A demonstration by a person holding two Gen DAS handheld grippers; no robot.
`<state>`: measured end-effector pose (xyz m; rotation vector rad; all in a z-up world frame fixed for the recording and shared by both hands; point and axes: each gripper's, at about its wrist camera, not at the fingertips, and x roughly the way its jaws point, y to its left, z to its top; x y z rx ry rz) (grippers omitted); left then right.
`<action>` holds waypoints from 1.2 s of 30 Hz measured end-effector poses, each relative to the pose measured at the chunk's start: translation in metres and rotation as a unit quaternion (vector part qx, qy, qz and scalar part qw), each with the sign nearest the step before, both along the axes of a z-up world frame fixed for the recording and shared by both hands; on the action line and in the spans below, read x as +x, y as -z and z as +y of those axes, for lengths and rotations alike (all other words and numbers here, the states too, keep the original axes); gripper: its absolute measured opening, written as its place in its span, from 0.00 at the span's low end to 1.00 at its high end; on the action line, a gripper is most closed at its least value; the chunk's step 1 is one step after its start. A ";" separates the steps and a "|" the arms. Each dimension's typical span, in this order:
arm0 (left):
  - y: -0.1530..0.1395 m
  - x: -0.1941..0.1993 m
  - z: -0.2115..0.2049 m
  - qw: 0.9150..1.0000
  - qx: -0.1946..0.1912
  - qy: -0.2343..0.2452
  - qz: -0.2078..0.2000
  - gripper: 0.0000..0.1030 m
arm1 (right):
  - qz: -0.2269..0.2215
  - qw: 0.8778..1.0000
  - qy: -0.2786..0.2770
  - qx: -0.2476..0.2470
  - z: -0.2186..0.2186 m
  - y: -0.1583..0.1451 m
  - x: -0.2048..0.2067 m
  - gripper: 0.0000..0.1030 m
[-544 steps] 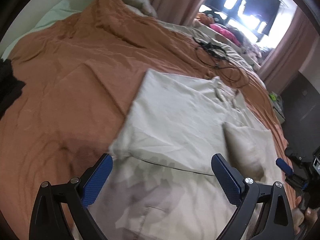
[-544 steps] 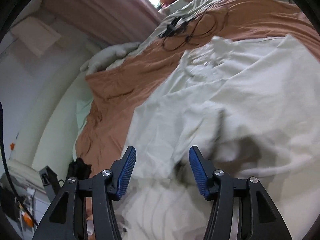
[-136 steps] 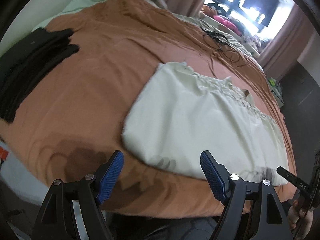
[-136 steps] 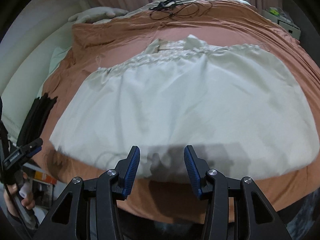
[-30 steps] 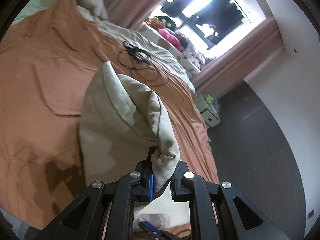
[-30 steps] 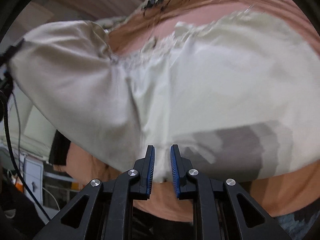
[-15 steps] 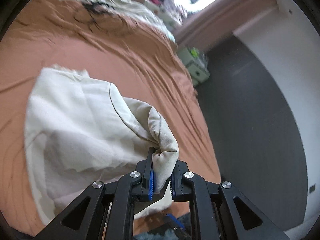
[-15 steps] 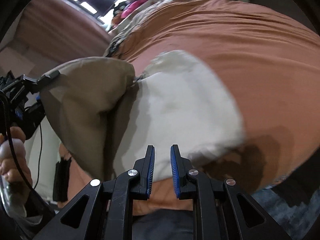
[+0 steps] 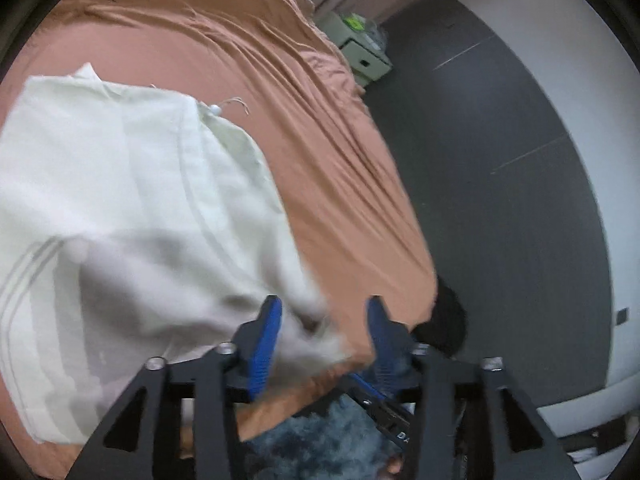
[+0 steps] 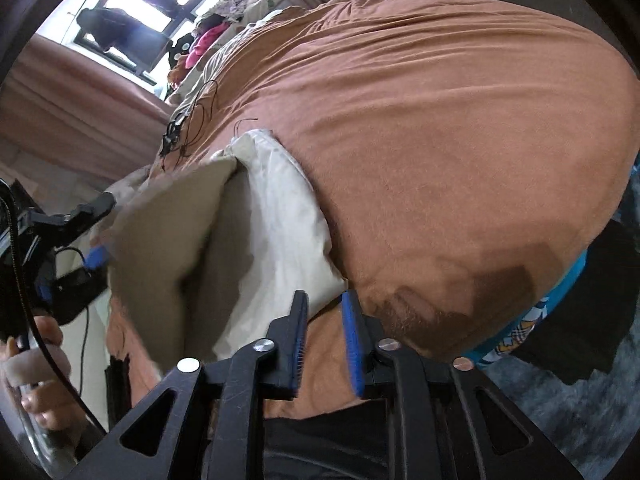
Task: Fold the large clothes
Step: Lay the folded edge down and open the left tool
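A cream garment (image 9: 120, 208) lies folded over on the rust-orange bedspread (image 9: 312, 128) near the bed's front edge. My left gripper (image 9: 322, 332) is open just above the garment's near corner, which lies blurred between the fingers. In the right wrist view the garment (image 10: 276, 216) lies folded, its upper layer still billowing at the left. My right gripper (image 10: 324, 336) has its jaws a little apart at the garment's near corner, holding nothing. The left gripper shows in the right wrist view (image 10: 96, 236) at the far side of the cloth.
Black cables (image 10: 188, 124) lie farther up the bed. Dark floor (image 9: 500, 200) and white drawer boxes (image 9: 360, 52) are to the right of the bed. A grey shaggy rug (image 9: 320, 440) lies below the bed's edge. Curtains and a bright window (image 10: 132, 28) are behind.
My left gripper has opened and let go of the garment's corner after carrying it over to the right. My right gripper has opened slightly. The garment now lies folded in half.
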<state>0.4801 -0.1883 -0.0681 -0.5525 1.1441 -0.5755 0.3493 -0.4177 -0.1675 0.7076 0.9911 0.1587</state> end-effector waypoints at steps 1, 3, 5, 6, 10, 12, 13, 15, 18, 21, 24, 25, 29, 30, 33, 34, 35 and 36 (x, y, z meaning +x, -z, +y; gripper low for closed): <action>-0.003 -0.003 0.002 1.000 0.001 -0.004 -0.005 0.67 | -0.006 1.000 -0.002 0.005 0.002 -0.002 0.001 0.46; -0.010 -0.008 0.014 0.999 0.011 -0.021 -0.026 0.80 | -0.017 1.000 -0.011 0.013 0.007 -0.005 0.005 0.49; -0.015 -0.009 0.032 0.998 0.027 -0.043 -0.044 0.82 | -0.020 0.999 -0.023 0.017 0.015 -0.007 0.012 0.49; -0.016 -0.010 0.047 0.997 0.035 -0.055 -0.045 0.82 | -0.019 0.999 -0.029 0.019 0.018 -0.006 0.016 0.49; -0.007 -0.019 0.095 0.992 0.060 -0.103 -0.040 0.82 | -0.019 0.998 -0.059 0.017 0.036 -0.002 0.044 0.49; 0.002 -0.025 0.124 0.988 0.070 -0.132 -0.030 0.82 | -0.011 0.997 -0.073 0.011 0.044 0.002 0.060 0.49; 0.006 -0.026 0.133 0.987 0.072 -0.141 -0.025 0.82 | -0.010 0.997 -0.081 0.009 0.048 0.003 0.067 0.49; 0.016 -0.032 0.154 0.984 0.078 -0.162 -0.015 0.82 | -0.005 0.995 -0.099 0.002 0.056 0.008 0.081 0.49; 0.028 -0.040 0.185 0.976 0.090 -0.196 -0.004 0.82 | 0.008 0.993 -0.118 0.002 0.065 0.017 0.102 0.49; 0.044 -0.049 0.210 0.969 0.100 -0.224 0.011 0.82 | 0.019 0.990 -0.139 0.001 0.074 0.024 0.123 0.49; 0.062 -0.058 0.228 0.965 0.102 -0.240 0.030 0.82 | 0.028 0.987 -0.159 0.003 0.083 0.028 0.144 0.49; 0.070 -0.061 0.231 0.964 0.105 -0.242 0.037 0.82 | 0.030 0.986 -0.164 0.005 0.084 0.029 0.149 0.49; 0.091 -0.064 0.236 0.961 0.116 -0.245 0.061 0.82 | 0.054 0.981 -0.188 0.019 0.089 0.038 0.175 0.49; 0.098 -0.066 0.236 0.961 0.111 -0.244 0.068 0.82 | 0.060 0.979 -0.191 0.022 0.091 0.040 0.181 0.49; 0.114 -0.064 0.232 0.962 0.108 -0.238 0.084 0.81 | 0.069 0.976 -0.202 0.038 0.098 0.044 0.198 0.49; 0.117 -0.064 0.231 0.962 0.109 -0.237 0.087 0.80 | 0.071 0.975 -0.206 0.043 0.101 0.045 0.201 0.49; 0.119 -0.067 0.231 0.962 0.108 -0.236 0.090 0.80 | 0.072 0.974 -0.210 0.048 0.106 0.046 0.207 0.49; 0.123 -0.067 0.231 0.962 0.105 -0.235 0.094 0.80 | 0.072 0.973 -0.212 0.050 0.109 0.046 0.210 0.49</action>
